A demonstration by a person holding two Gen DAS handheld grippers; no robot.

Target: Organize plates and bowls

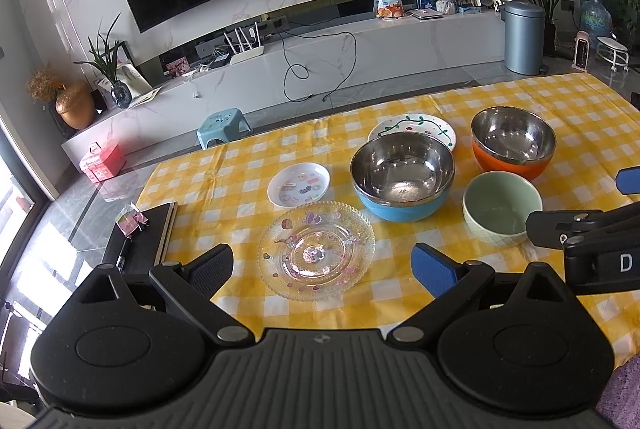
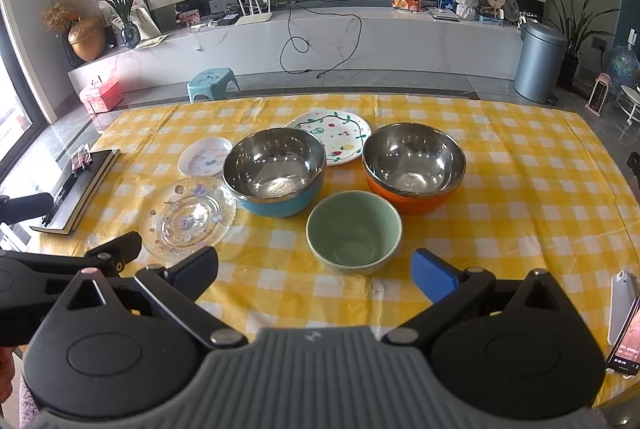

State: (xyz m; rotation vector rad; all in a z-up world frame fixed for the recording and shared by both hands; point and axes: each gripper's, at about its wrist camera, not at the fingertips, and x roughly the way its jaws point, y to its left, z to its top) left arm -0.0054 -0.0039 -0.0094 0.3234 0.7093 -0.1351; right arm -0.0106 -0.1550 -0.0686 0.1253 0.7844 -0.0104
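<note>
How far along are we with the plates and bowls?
Nothing looks stacked yet. The glass plate, small white plate and vine-painted plate lie apart; the blue bowl, orange bowl and green bowl stand separately. The left gripper and right gripper are open and empty. All the sorting remains.

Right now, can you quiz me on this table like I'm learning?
1. How many bowls are on the table?
2. True or false: both tongs, left tongs and right tongs, are open and hold nothing.
3. Which bowl is nearest the right tongs: A blue bowl, B orange bowl, C green bowl?

Key:
1. Three.
2. True.
3. C.
</note>
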